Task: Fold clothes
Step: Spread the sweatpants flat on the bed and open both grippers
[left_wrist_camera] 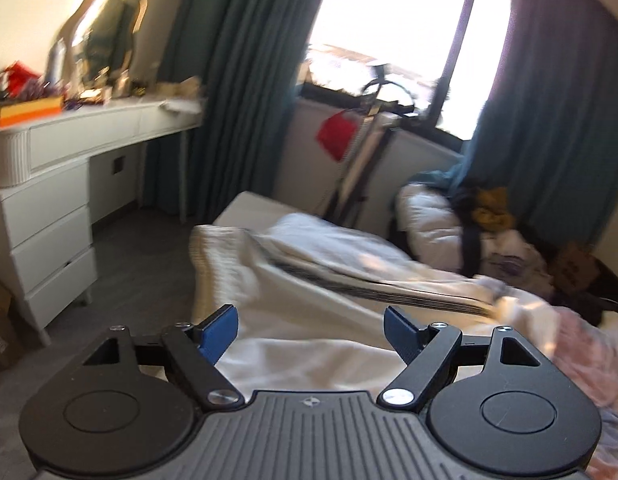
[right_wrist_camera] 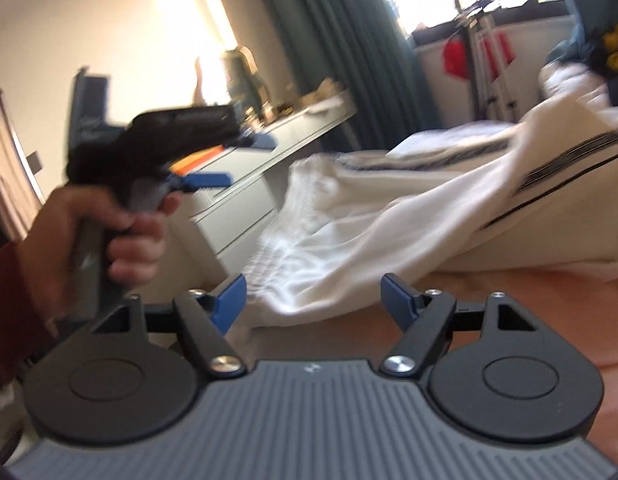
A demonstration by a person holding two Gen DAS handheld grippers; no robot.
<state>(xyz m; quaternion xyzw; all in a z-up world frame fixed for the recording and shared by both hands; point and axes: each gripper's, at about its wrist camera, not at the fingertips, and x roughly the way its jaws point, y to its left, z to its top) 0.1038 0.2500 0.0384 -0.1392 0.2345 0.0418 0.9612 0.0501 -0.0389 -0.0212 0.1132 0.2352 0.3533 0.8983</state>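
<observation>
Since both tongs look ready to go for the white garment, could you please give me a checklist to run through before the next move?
1. Left tongs open: ok, blue pads wide apart.
2. Right tongs open: ok, nothing between the pads.
3. White garment reachable: ok, it lies rumpled on the bed just ahead of both tongs.
4. Garment flat for folding: not ok, it is bunched, its black stripes twisted.
5. Waistband free: ok, it hangs over the bed edge.
6. Exact grasp point: cannot tell, both views are blurred.
</observation>
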